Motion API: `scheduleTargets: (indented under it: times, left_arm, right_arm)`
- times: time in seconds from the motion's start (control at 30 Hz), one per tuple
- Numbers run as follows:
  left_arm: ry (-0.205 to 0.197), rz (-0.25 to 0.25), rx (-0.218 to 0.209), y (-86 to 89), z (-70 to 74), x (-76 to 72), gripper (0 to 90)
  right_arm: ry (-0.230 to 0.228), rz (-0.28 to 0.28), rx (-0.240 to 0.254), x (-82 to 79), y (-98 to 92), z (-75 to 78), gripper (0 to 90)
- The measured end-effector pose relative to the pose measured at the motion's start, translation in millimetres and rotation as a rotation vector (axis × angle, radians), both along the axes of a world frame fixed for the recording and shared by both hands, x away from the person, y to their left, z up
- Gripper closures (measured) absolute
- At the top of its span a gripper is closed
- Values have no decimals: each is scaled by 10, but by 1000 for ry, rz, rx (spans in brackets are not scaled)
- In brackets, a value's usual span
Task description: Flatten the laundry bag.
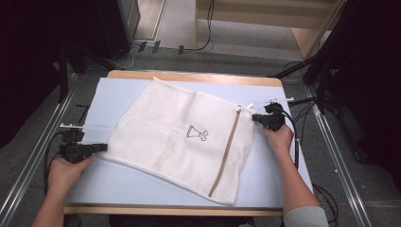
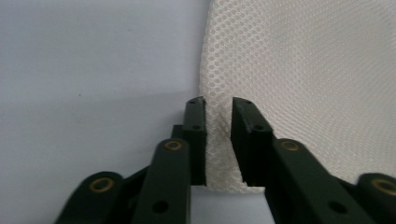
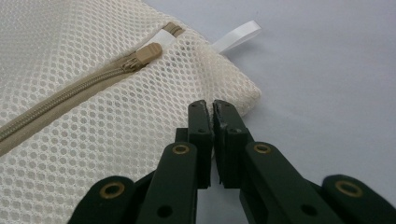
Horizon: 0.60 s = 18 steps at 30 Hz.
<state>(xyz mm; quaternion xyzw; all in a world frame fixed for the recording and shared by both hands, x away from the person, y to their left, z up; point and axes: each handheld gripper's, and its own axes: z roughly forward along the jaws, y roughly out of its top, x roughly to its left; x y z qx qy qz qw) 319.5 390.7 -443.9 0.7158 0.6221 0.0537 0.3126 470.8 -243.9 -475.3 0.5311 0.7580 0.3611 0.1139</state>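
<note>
A white mesh laundry bag (image 1: 179, 137) lies flat and askew on the light blue mat (image 1: 118, 94). A beige zipper (image 1: 227, 151) runs along its right side, and a small black drawing (image 1: 196, 133) marks its middle. My left gripper (image 1: 101, 147) is at the bag's left corner. In the left gripper view the mesh (image 2: 303, 70) reaches in between the jaws (image 2: 217, 105), which stand a little apart around it. My right gripper (image 1: 255, 118) is at the bag's far right corner, shut on the mesh edge (image 3: 209, 108), just beside the zipper pull (image 3: 144, 52) and a white ribbon loop (image 3: 238, 36).
The mat covers a wooden table (image 1: 189, 75) with bare blue surface on all sides of the bag. Metal rails (image 1: 33, 161) run along both sides of the table, and cables (image 1: 302, 109) trail off at the right. A wooden shelf unit (image 1: 265, 19) stands beyond the far edge.
</note>
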Motion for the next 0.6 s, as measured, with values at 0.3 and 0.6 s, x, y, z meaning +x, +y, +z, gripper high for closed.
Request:
scheduleTargets:
  times: [0.3,0.6]
  left_arm:
    - [-10,16,-45,59,25,251,900]
    - [-67,23,-62,129,28,544,900]
  right_arm:
    - [20,-2,5,-134,-76,17,877]
    - [17,20,-11,-424,-163,19,874]
